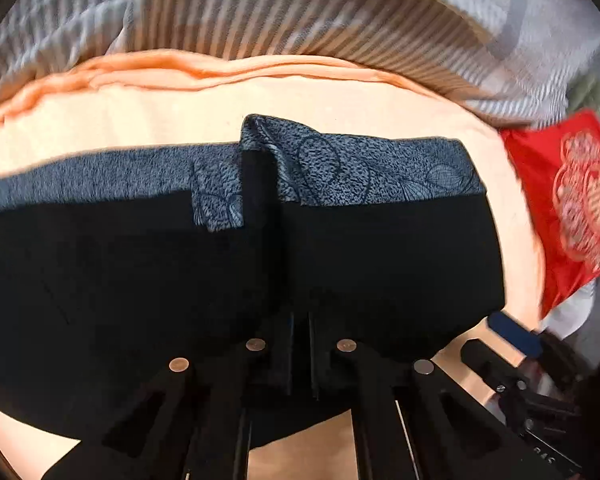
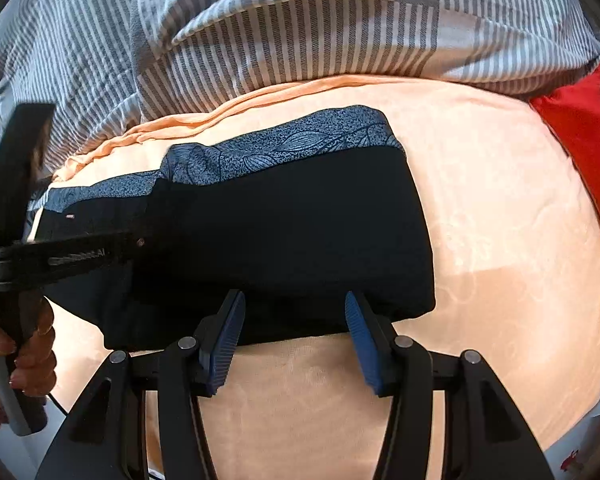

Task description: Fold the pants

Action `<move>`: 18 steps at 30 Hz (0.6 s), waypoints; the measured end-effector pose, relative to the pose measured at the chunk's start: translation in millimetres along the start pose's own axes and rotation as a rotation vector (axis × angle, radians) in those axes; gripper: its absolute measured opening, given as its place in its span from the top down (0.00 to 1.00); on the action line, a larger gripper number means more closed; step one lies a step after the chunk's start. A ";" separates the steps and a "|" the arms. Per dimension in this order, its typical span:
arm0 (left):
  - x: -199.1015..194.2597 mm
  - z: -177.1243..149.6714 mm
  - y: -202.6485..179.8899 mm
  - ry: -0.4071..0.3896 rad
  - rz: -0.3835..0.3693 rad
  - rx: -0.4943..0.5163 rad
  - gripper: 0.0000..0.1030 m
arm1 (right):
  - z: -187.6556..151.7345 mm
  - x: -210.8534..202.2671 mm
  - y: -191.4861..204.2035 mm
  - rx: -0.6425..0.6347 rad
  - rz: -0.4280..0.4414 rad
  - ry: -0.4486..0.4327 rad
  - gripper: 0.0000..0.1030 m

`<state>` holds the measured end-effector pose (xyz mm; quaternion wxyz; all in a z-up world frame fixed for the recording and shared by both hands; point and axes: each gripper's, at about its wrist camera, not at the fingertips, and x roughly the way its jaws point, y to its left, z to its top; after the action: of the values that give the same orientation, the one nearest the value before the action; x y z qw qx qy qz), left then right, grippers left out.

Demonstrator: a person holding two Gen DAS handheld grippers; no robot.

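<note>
Peach bedsheet (image 2: 500, 208): only right view shows spread blue fingers (image 2: 224, 340) beside pants (image 2: 292, 232).

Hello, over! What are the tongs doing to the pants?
Left tongs shut on pants. Right tongs open at the near edge. Pants folded on orange sheet.

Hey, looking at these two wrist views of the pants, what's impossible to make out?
- Left tongs, left wrist view: tips vanish against the dark pants, so any grip is unclear.
- Pants' left end, right wrist view: hidden behind the other tool.
- Red cloth, both views: pattern blurred, cut by the edge.
</note>
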<state>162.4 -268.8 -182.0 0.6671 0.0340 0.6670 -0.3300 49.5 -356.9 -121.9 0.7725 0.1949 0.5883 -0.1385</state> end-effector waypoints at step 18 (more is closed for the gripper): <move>-7.6 -39.1 -2.3 -0.009 0.084 0.032 0.86 | -7.8 -4.1 -15.7 0.023 -0.002 0.033 0.45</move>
<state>128.2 -248.5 -178.4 0.6828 0.0712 0.6565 -0.3126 34.8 -367.3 -122.0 0.7603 0.2054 0.5994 -0.1430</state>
